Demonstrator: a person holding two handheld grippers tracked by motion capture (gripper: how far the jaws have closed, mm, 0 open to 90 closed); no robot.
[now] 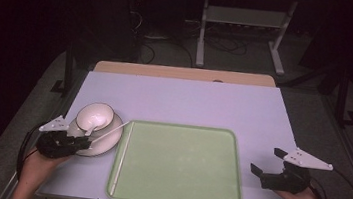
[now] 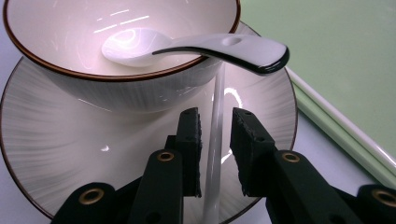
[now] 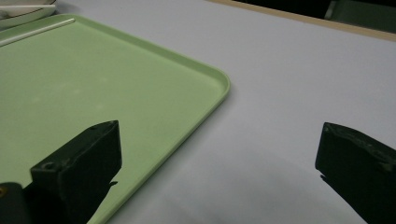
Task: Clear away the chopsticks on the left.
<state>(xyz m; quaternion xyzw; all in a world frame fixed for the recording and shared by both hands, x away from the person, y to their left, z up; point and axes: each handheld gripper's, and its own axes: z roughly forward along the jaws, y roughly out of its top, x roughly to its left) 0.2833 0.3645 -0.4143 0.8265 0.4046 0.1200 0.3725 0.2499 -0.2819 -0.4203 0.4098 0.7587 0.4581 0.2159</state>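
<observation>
A white bowl (image 1: 94, 115) (image 2: 70, 37) with a brown rim stands on a white plate (image 1: 105, 145) (image 2: 56, 135) at the table's left. A white spoon (image 2: 196, 46) rests in the bowl, its handle over the rim. A white chopstick (image 1: 109, 132) (image 2: 218, 88) lies across the plate, and my left gripper (image 1: 86, 143) (image 2: 215, 114) straddles it with narrow gaps on both sides, so it is open. A second chopstick (image 1: 121, 158) (image 2: 336, 119) (image 3: 37, 30) lies along the left edge of the green tray (image 1: 179, 193) (image 3: 70, 84). My right gripper (image 1: 267, 161) (image 3: 219, 128) stands wide open and empty over the table, right of the tray.
The lavender table (image 1: 189, 101) stretches bare behind the tray, with a wooden strip (image 1: 182, 73) at its far edge. Table frames and cables (image 1: 221, 44) stand on the dark floor beyond.
</observation>
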